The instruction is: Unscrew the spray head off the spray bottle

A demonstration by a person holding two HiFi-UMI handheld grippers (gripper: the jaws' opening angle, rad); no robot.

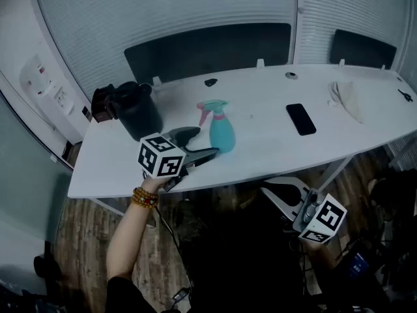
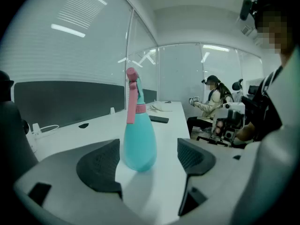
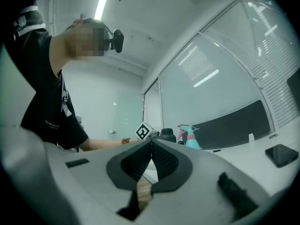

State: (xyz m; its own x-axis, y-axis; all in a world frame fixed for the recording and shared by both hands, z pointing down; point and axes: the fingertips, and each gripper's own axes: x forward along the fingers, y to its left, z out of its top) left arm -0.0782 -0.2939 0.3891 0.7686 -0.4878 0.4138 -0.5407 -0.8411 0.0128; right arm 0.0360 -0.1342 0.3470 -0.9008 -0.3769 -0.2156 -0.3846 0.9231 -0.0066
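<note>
Between the released jaws of the left hand-held gripper (image 1: 203,143) stands the spray bottle (image 2: 138,139) — an off-centre squeeze could tip it on the worktop (image 1: 273,149); right hand-held gripper (image 3: 151,146) clenched empty, well apart.

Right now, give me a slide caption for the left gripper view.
Open left gripper lined up on the upright teal spray bottle, not yet touching it.

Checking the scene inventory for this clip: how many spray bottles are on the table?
1. The spray bottle stands upright on the white table, near its front edge, just ahead of the open left gripper. The black container at the table's left end could hide something behind it.
</note>
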